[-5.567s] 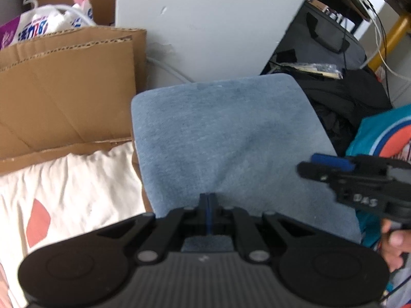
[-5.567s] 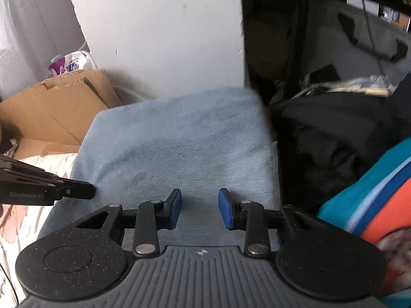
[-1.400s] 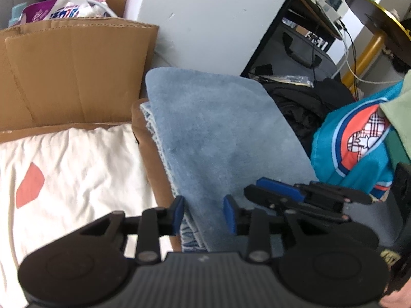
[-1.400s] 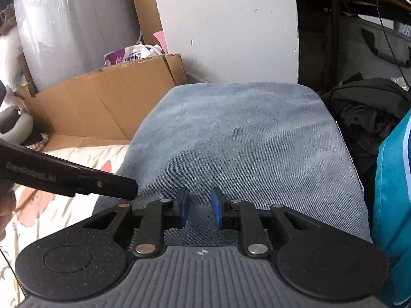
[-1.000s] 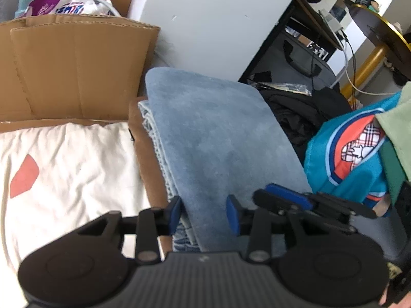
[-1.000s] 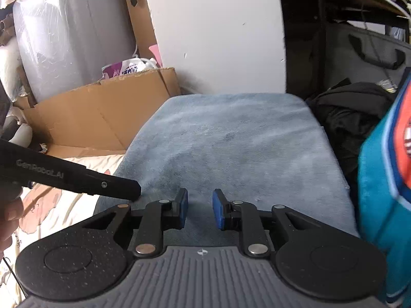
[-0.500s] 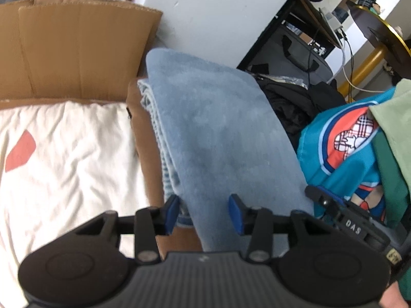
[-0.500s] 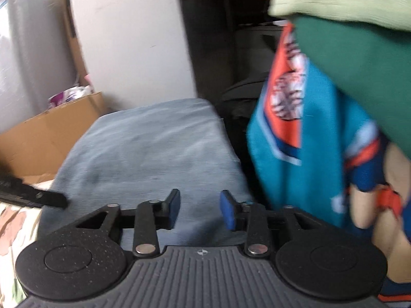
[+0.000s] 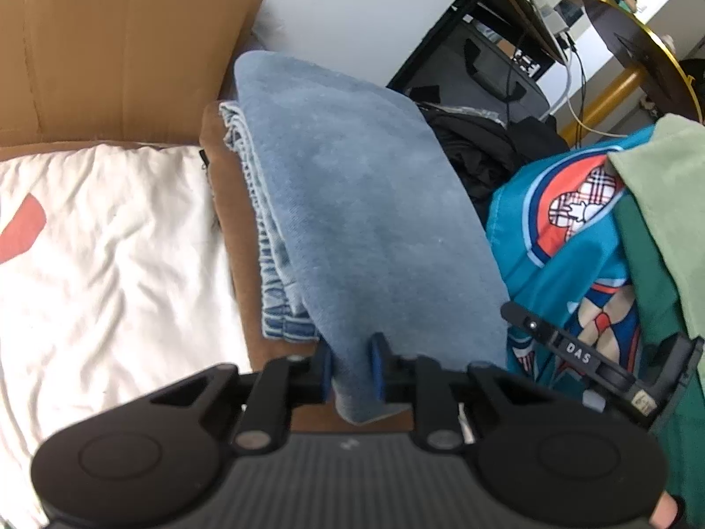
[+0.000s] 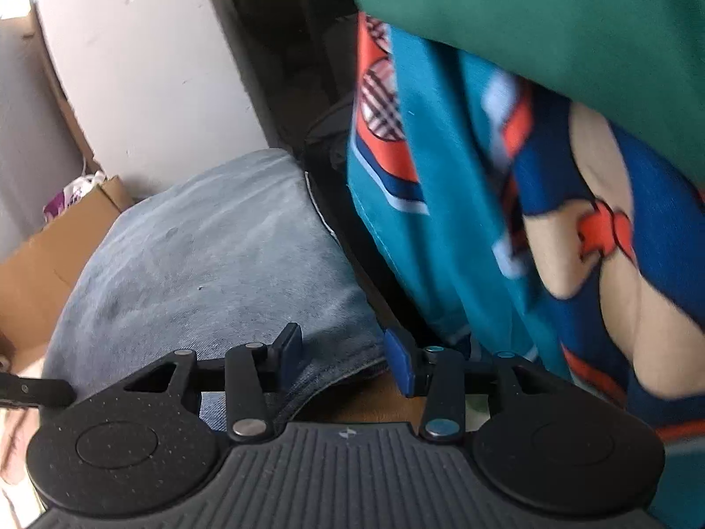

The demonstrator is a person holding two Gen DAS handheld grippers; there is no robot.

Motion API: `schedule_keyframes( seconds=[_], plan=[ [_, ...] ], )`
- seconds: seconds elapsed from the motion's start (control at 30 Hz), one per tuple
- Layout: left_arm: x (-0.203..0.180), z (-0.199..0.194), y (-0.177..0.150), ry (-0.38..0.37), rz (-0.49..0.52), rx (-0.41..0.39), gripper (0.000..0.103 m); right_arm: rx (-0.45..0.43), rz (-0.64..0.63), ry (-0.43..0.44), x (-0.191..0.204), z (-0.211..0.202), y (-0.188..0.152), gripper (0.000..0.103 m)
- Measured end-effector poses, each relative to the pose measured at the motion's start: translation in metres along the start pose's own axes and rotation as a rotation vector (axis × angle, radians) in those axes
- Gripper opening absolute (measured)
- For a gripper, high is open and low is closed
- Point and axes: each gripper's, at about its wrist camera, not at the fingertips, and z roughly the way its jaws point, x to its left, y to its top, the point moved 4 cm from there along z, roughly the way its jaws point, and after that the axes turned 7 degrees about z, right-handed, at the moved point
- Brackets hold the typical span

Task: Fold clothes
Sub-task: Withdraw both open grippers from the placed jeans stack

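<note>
your left gripper [image 9: 351, 366] is pinching the near edge of the folded blue jeans [image 9: 352, 203]. the jeans lie on a brown cardboard box [image 9: 229, 203], next to a white cloth [image 9: 110, 255]. your right gripper [image 10: 343, 355] is wide open at the jeans' near right corner, holding nothing. a teal printed shirt [image 10: 462, 220] hangs just to its right.

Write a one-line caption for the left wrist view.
Left gripper pinches the near edge of folded jeans.
</note>
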Motion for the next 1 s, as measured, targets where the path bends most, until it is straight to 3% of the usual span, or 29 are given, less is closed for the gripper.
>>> schedule_keyframes(
  seconds=[0.3,0.47,0.6,0.83,0.9,1.0],
  plan=[
    [0.001,-0.001,-0.003,-0.017,-0.034,-0.011,0.019,0.099,0.26,0.127,-0.023,0.004,-0.02,0.048],
    [0.004,-0.002,-0.009,-0.018,-0.043,0.003,0.022,0.094,0.368,0.207,-0.023,0.004,-0.022,0.049],
    [0.005,-0.004,-0.017,-0.024,-0.043,0.008,0.019,0.107,0.422,0.248,-0.02,0.008,-0.026,0.062],
    [0.005,-0.007,-0.02,-0.029,-0.045,0.005,0.016,0.159,0.535,0.33,-0.018,0.021,-0.046,0.061],
    [0.005,-0.007,-0.02,-0.03,-0.046,0.007,0.015,0.175,0.569,0.356,-0.017,0.025,-0.052,0.058],
    [0.006,-0.008,-0.02,-0.03,-0.045,0.009,0.014,0.177,0.59,0.398,-0.017,0.022,-0.056,0.033]
  ],
)
